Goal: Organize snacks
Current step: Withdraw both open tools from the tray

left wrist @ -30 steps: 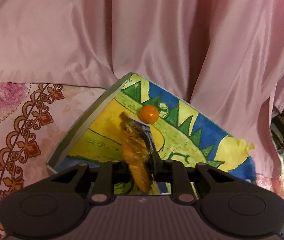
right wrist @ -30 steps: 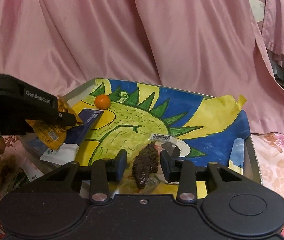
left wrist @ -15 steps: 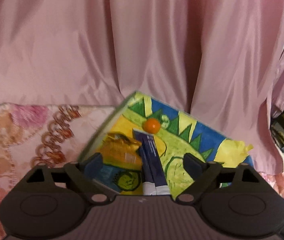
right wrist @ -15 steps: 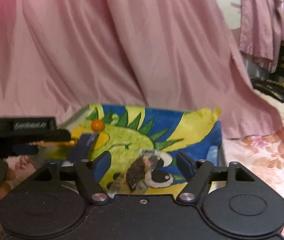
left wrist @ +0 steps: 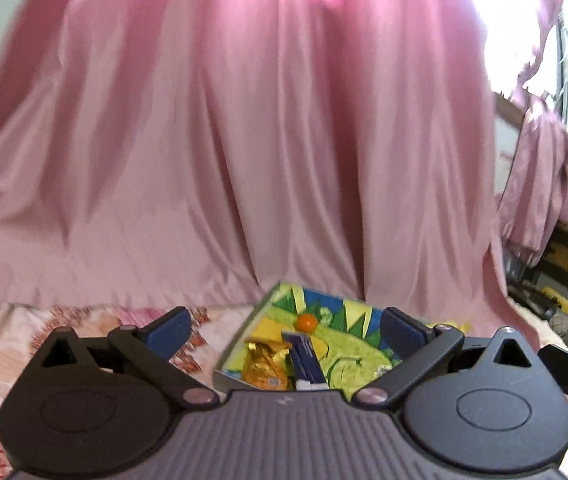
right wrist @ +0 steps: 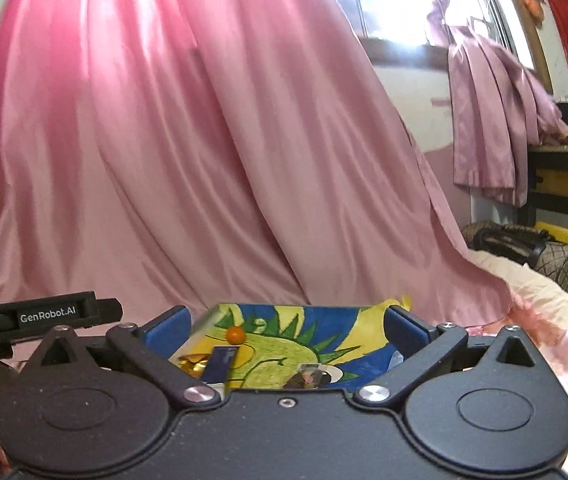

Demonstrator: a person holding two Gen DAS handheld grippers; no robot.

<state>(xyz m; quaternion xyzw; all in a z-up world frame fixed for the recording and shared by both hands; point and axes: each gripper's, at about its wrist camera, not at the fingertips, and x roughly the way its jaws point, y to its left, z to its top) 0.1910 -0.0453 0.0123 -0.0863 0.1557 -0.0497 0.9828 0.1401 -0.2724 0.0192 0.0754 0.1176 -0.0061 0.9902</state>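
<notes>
A shallow box (left wrist: 240, 344) painted yellow, green and blue lies on the flowered cloth. In it lie a small orange ball (left wrist: 307, 322), an orange-gold snack packet (left wrist: 264, 364) and a dark blue bar wrapper (left wrist: 304, 358). My left gripper (left wrist: 284, 330) is open and empty, raised well back from the box. In the right wrist view the box (right wrist: 204, 322) holds the ball (right wrist: 236, 334), the gold packet (right wrist: 192, 361), the blue wrapper (right wrist: 220, 362) and a dark brown snack in clear wrap (right wrist: 303, 380). My right gripper (right wrist: 285, 330) is open and empty above the box's near side.
A pink satin curtain (left wrist: 264, 140) hangs behind the box. The left gripper's body (right wrist: 44, 316) shows at the right wrist view's left edge. A dark table with yellow items (right wrist: 563, 184) and a dark bag (right wrist: 511, 240) stand at the right. Flowered cloth (left wrist: 84, 320) spreads left.
Both grippers opened, releasing the gold packet and the brown snack into the box. Both then rose and pulled back, so the box looks smaller and lower in view.
</notes>
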